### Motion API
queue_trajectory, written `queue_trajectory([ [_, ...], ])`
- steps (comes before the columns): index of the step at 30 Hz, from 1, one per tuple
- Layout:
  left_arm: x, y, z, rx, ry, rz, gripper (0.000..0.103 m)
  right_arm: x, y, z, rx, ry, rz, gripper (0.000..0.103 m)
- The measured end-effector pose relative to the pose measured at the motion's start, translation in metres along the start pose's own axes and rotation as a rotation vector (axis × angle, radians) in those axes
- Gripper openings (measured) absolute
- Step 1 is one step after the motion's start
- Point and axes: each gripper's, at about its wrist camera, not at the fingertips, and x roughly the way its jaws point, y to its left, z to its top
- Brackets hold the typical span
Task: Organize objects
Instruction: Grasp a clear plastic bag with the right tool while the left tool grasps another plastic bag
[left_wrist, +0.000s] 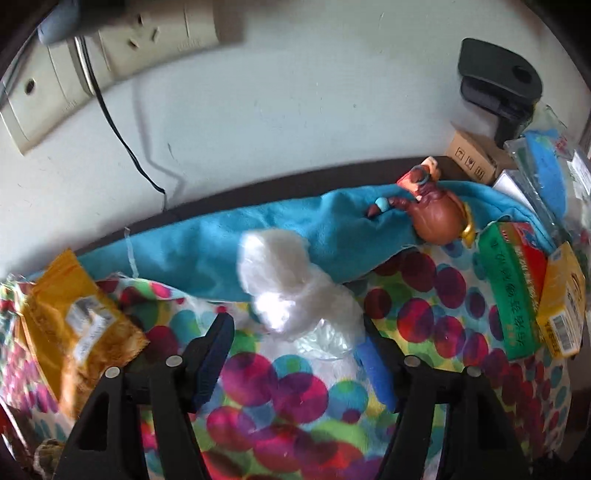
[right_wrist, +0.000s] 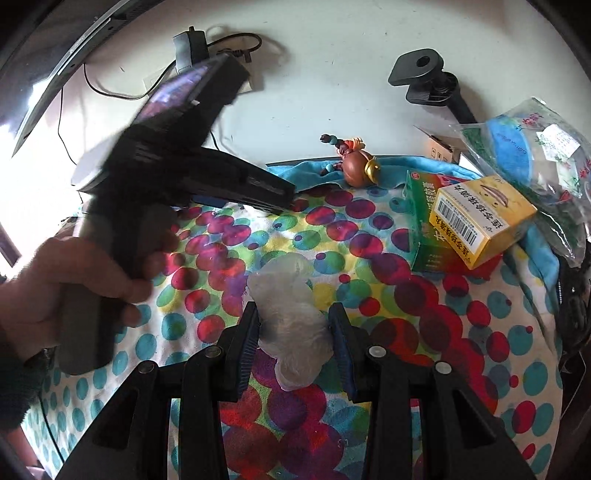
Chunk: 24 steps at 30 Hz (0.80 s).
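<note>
A clear bag of white cotton sits between my right gripper's fingers, which are shut on it above the polka-dot cloth. In the left wrist view the same cotton bag lies just ahead of my left gripper, which is open and empty. A brown toy figure lies on a blue towel at the back. A green box and a yellow box lean together at the right. A yellow packet lies at the left.
A hand holds the left gripper at the left of the right wrist view. A black clamp mount, a cardboard box and a plastic bag of items stand at the back right. Wall sockets and a cable run down the wall.
</note>
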Motion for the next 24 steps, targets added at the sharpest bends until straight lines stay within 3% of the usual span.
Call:
queue_trajectory([
  [3,0.000,0.005,-0.001,-0.038,-0.027,-0.017,0.069,0.000,0.001,-0.001,-0.007,0.002,-0.007,0.036],
  [7,-0.004,0.012,-0.004,-0.051,-0.029,-0.015,0.051,0.001,0.001,-0.002,-0.007,0.004,-0.009,0.036],
  [10,-0.013,0.019,-0.009,-0.064,-0.024,-0.055,0.050,0.002,0.001,-0.002,-0.005,0.009,-0.009,0.036],
  [18,-0.082,0.014,-0.040,0.024,-0.116,-0.042,0.049,0.004,0.005,-0.002,-0.035,0.018,-0.040,0.037],
  [24,-0.120,0.016,-0.067,0.070,-0.116,-0.010,0.049,0.007,0.011,-0.003,-0.069,0.029,-0.071,0.037],
])
